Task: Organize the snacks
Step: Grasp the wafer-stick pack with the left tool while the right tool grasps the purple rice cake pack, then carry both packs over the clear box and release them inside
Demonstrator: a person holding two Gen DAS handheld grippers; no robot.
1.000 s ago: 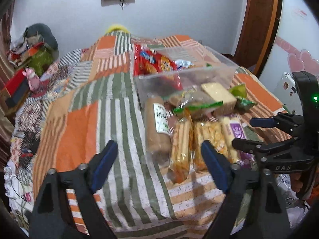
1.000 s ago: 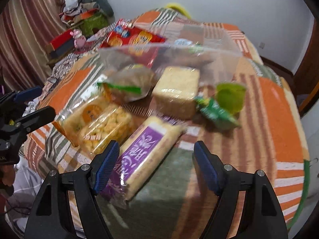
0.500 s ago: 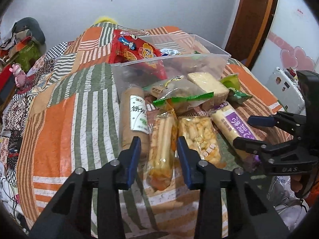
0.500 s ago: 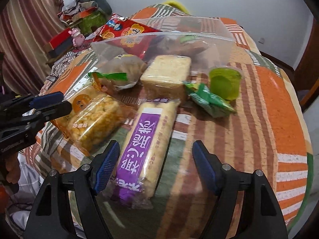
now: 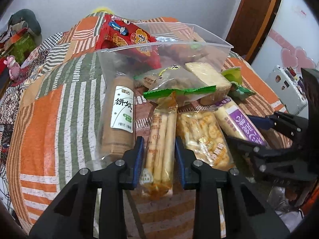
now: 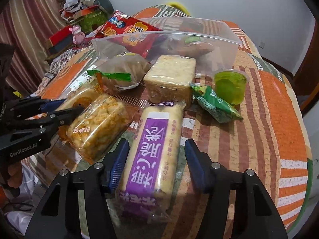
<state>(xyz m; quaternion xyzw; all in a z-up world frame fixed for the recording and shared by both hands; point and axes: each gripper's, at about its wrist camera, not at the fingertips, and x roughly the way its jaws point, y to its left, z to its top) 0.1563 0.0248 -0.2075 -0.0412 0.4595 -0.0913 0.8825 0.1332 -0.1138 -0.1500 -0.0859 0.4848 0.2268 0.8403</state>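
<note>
On the striped orange-and-green patchwork cloth (image 5: pixel 59 103), a row of packaged snacks lies in front of a clear rectangular plastic bin (image 5: pixel 211 39) that already holds a red printed snack bag (image 5: pixel 129 37).

From its own wrist view, the left gripper (image 5: pixel 159 159) has its blue-padded fingers (image 5: pixel 139 159) close on either side of a long clear packet of pale stick biscuits with orange ends (image 5: pixel 161 139). The pads look pressed to the packet's sides near its near end, so I judge it clamped, though the wrapper hides the exact contact. The packet's long axis runs straight away from the fingers, toward the bin.

The right gripper (image 6: pixel 155 163) holds its fingers (image 6: pixel 194 163) apart, straddling the near end of a long white packet with a purple label (image 6: pixel 153 149). The left pad is just beside the wrapper; the right pad stands off it. This packet also points lengthwise away from the fingers, leaning slightly right, toward the bin behind a wrapped square yellow cake (image 6: pixel 171 77).

Each packet lies squarely ahead of its own gripper, so each hand is the nearer one for its item. The coming move likely calls for a lift and a forward carry over the bin's near wall, keeping each long packet level so the free far end does not droop and catch the rim.
</note>
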